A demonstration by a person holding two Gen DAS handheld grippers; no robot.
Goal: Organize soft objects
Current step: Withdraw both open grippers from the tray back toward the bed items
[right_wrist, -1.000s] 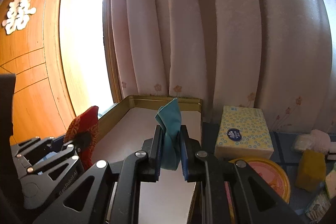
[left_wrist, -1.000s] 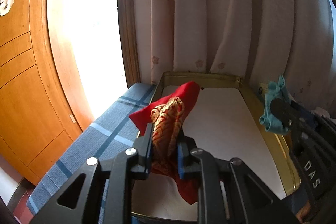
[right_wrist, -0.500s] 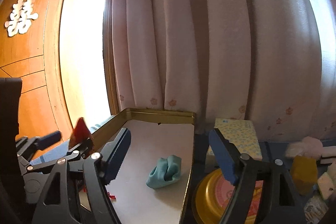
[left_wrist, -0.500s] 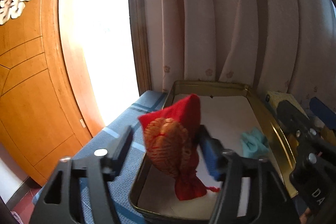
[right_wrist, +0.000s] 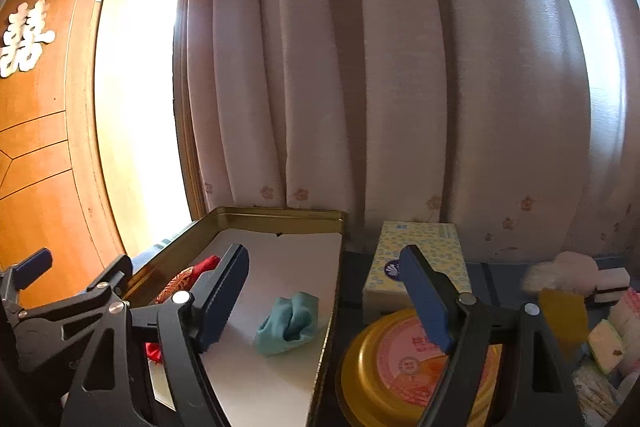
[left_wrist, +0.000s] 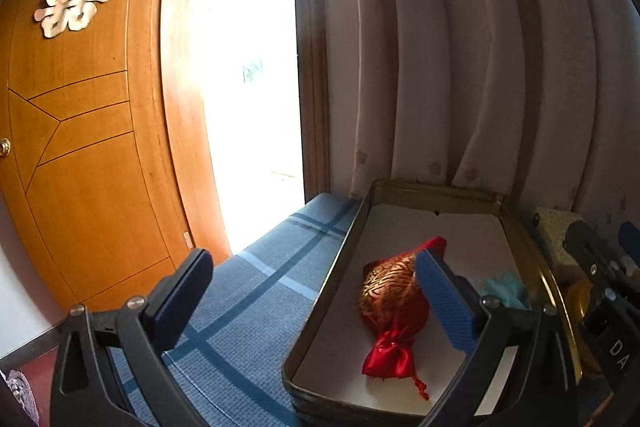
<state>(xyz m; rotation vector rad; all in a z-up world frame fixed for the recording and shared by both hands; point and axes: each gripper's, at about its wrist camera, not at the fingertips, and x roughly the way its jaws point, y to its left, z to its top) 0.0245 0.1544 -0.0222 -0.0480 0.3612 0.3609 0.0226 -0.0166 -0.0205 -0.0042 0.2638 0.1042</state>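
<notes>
1. Left wrist view: the left gripper (left_wrist: 316,291) has its jaws spread wide and nothing between them. One blue pad hangs over the blue striped cloth (left_wrist: 256,291), the other over the tin.
2. The gold tin (left_wrist: 332,279) sits on that cloth, its floor lined with white paper.
3. A red and gold pouch (left_wrist: 390,311) lies on the paper in the near half of the tin, tied neck and red tassel pointing to the near rim. It touches no finger, though the right-hand pad hides part of it.
4. A teal cloth (left_wrist: 506,289) lies in the tin by the right wall, mostly hidden behind that pad.
5. The right gripper (left_wrist: 600,291) shows at the right edge, just outside the tin.
6. A wooden door (left_wrist: 80,147) stands to the left and a pale curtain (left_wrist: 460,67) behind the tin.
7. Right wrist view: the right gripper (right_wrist: 324,299) is also spread wide and holds nothing. One pad is above the tin (right_wrist: 280,215), the other above a round yellow lid (right_wrist: 368,359).
8. The teal cloth (right_wrist: 288,323) lies crumpled on the white paper near the tin's right wall, clear of both pads.
9. The pouch (right_wrist: 180,281) is at the tin's left side, partly hidden by the left gripper (right_wrist: 52,291).
10. A tissue pack (right_wrist: 416,251) stands just right of the tin, behind the yellow lid.
</notes>
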